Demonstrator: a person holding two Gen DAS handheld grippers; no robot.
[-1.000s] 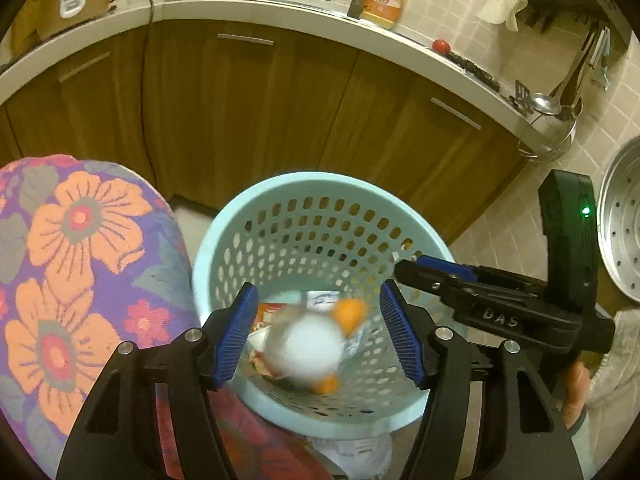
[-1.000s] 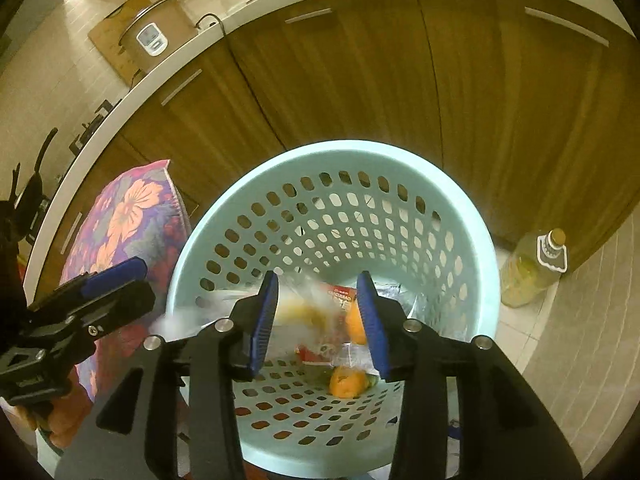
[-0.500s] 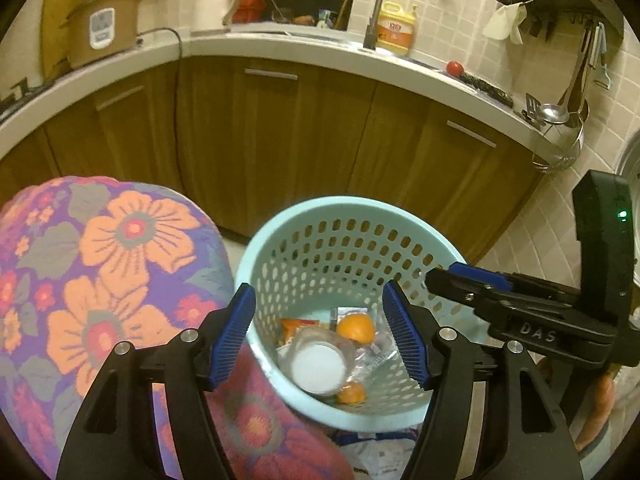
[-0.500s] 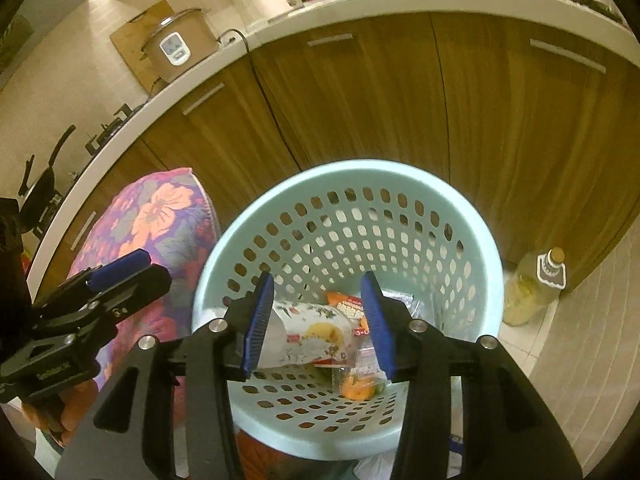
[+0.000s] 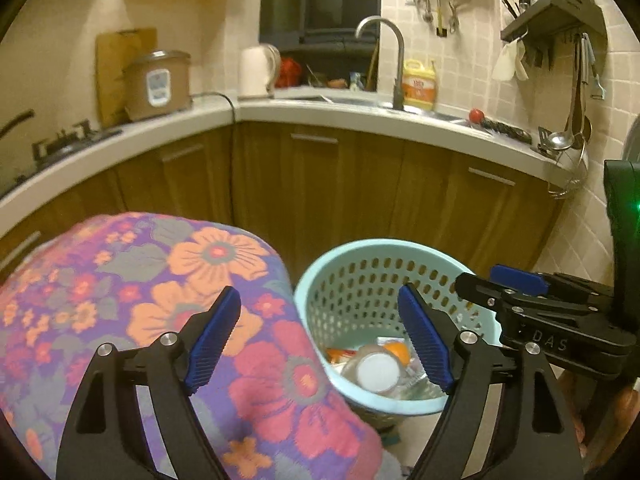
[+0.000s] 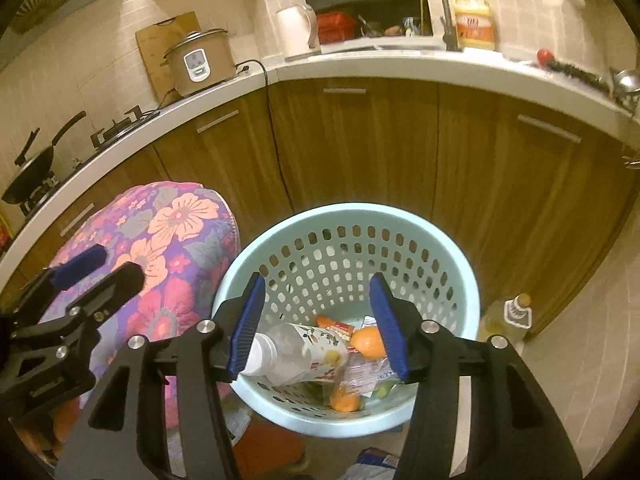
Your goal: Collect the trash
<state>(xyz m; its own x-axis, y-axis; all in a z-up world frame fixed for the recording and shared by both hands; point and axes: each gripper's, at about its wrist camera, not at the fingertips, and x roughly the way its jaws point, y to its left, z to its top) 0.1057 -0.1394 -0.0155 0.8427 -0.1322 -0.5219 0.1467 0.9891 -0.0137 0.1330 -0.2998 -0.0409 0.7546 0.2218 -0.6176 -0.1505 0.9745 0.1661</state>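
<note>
Basket: light blue perforated basket (image 6: 460, 276) on the floor, in front of the wooden cabinets (image 6: 360, 148).
Trash: clear plastic bottle (image 6: 296, 354) with white cap lies on its side inside the basket; orange peel (image 6: 368, 342), wrappers (image 6: 362, 374) beside it in there.
Left hand-held gripper (image 5: 320, 336): jaws wide, holding nothing, above the basket's left rim and the flowered cushion (image 5: 132, 280).
Right hand-held gripper (image 6: 318, 320): jaws wide, holding nothing, over the basket's mouth.
Cushion: just left of the basket.
Oil bottle (image 6: 508, 316): on the floor, right of the basket.
Surface (image 6: 400, 66): behind the basket, carries rice cooker (image 6: 200, 60), kettle (image 6: 296, 32).
</note>
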